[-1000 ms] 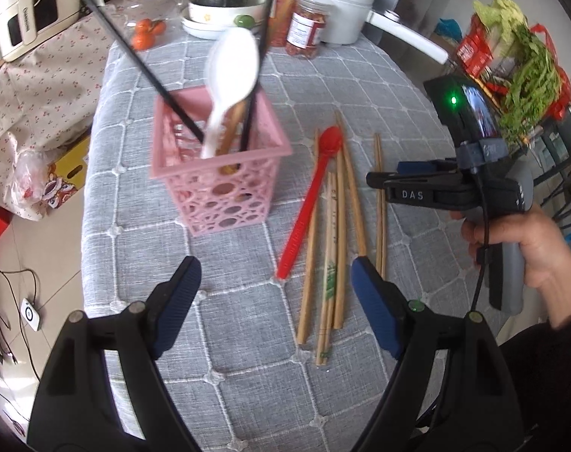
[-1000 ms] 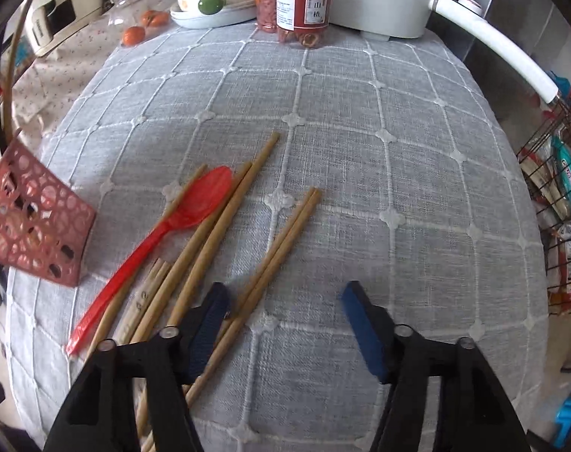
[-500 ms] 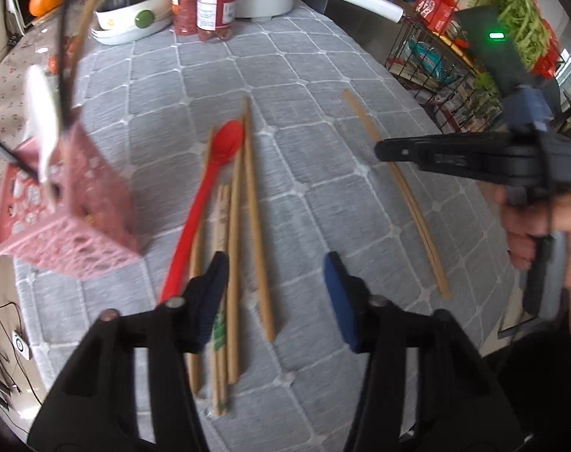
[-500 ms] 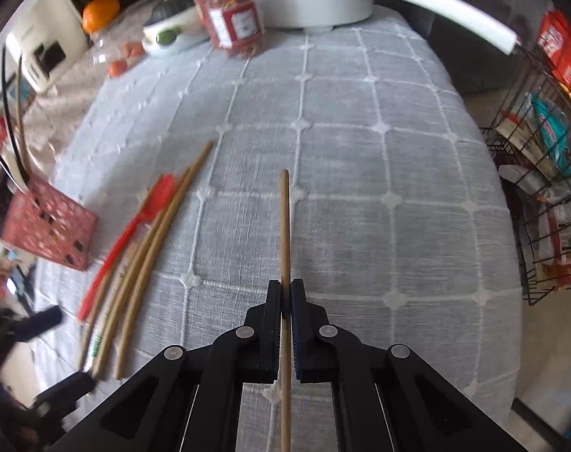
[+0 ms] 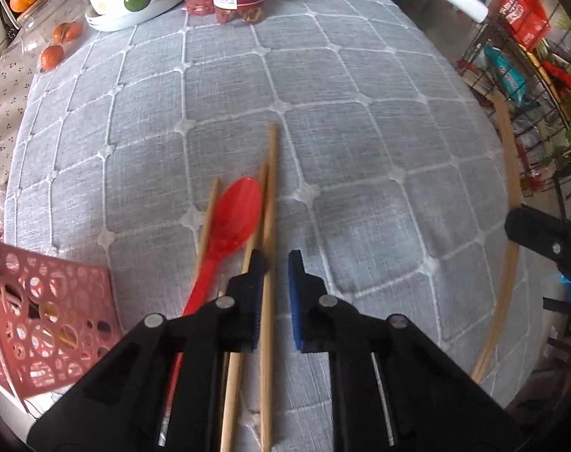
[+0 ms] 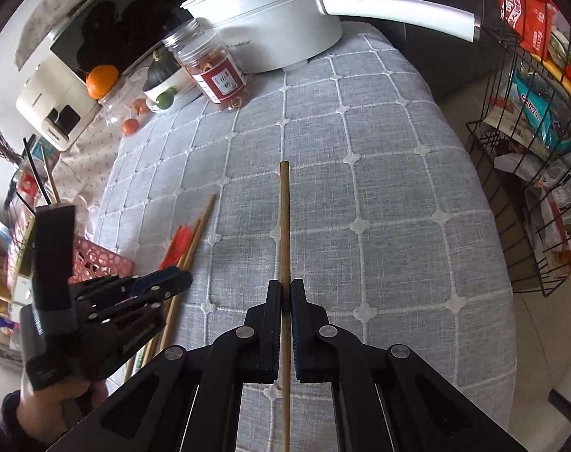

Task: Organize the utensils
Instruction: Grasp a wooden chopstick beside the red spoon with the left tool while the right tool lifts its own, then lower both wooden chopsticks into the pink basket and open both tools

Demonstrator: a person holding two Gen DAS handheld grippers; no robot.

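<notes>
Pink basket holds some utensils already; right gripper clenched on one chopstick above the cloth, left gripper parted around another, red spoon and loose chopsticks yet unsorted.

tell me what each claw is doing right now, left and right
Left claw: open, straddling a wooden chopstick lying on the tablecloth, not yet clamped.
Right claw: shut on a single chopstick.
</notes>
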